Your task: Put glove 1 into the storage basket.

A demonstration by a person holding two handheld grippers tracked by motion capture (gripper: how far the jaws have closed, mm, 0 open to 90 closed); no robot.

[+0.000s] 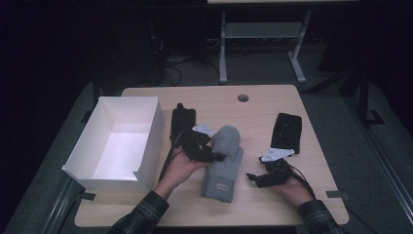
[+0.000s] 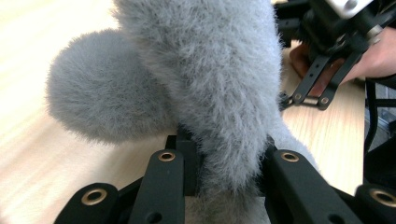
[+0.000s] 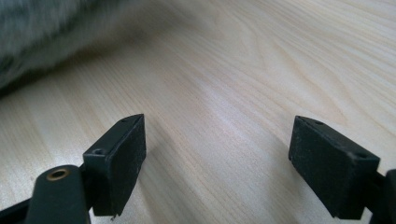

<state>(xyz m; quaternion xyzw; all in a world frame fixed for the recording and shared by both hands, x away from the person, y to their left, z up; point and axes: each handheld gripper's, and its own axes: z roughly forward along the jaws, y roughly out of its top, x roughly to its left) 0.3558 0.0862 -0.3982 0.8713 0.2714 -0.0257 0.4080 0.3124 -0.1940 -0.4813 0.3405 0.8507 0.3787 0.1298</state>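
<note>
While a grey mitten lies mid-surface, the left gripper clamps its fuzzy edge.
White box sits at nine o'clock; the right gripper, at four o'clock of the mitten, gapes unclenched over bare wood.

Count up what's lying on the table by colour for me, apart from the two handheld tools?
Grey: 1, the fuzzy grey mitten
Black: 2, a black glove by the box and a black glove on the right
White: 1, the open white box
Total: 4
</note>
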